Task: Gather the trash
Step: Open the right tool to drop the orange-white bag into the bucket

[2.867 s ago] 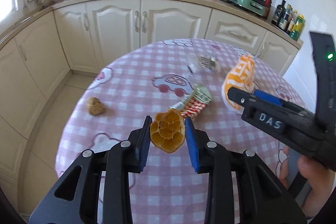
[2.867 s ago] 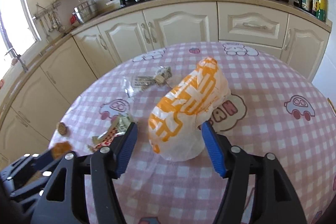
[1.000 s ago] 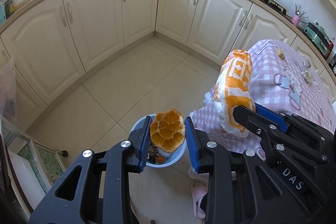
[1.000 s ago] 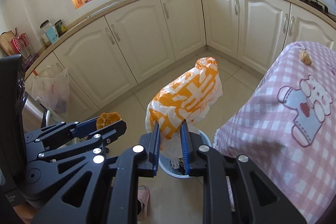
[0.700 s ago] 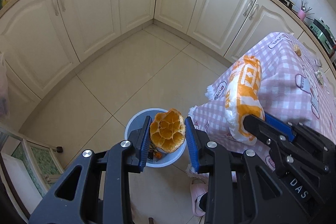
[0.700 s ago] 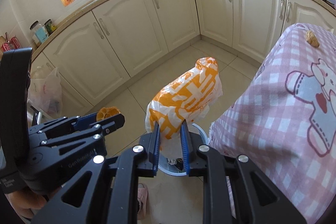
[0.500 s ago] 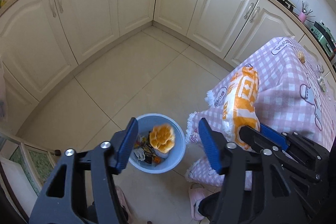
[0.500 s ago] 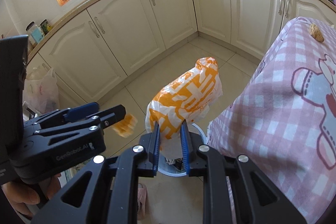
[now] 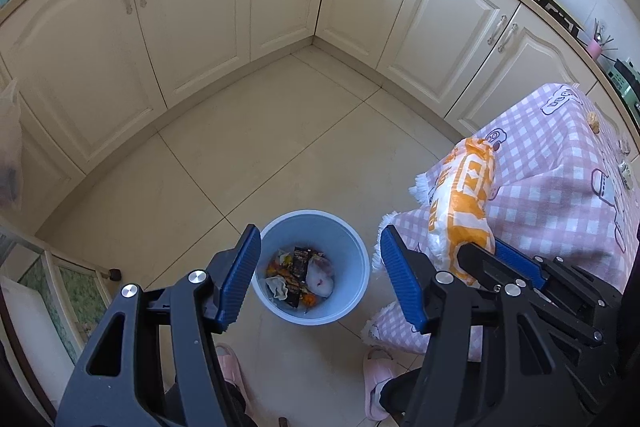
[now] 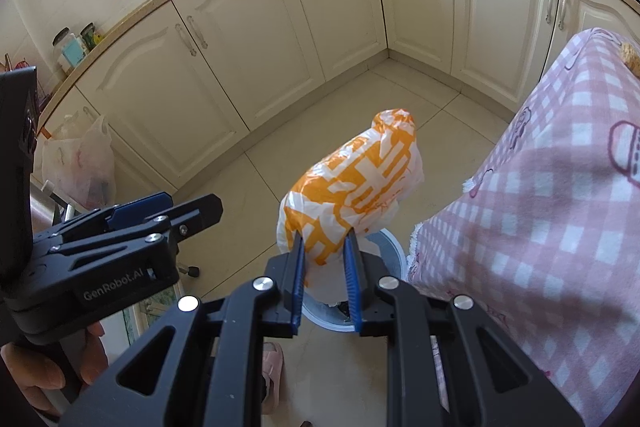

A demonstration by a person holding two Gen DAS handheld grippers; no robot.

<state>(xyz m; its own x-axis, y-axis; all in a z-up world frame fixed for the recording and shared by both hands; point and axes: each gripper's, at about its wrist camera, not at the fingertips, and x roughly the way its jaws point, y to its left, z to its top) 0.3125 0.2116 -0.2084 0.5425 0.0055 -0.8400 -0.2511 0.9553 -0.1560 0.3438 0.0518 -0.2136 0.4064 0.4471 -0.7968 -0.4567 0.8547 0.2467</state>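
Holding nothing, your left gripper (image 9: pixel 320 283) hangs over the floor with its jaws spread wide, the blue bin (image 9: pixel 348 239) framed directly between them. Your right gripper (image 10: pixel 325 283) is pinched narrow on the lower end of the orange-and-white plastic bag (image 10: pixel 352 187), which stands up and forward from the pads; from the right wrist view the bag hovers above the bin's rim (image 10: pixel 394 247), just beside the hanging edge of the pink checked tablecloth (image 10: pixel 540 227).

Judging progress: the bin already holds mixed scraps, including dark wrappers, something orange and a pale lump, so part of the collecting looks done. The bag is not yet in, and you would likely need to bring it squarely over the opening before letting go, since the cloth edge sits close.

Farther off on the table, a small brown lump (image 9: pixel 595 121) lies near the rim, and one or two small items sit beyond it at the frame edge, so more trash probably remains.

Much of the tabletop is cut off in both views, and the bag hides most of the bin from the right camera. What those far items are is too small to tell.
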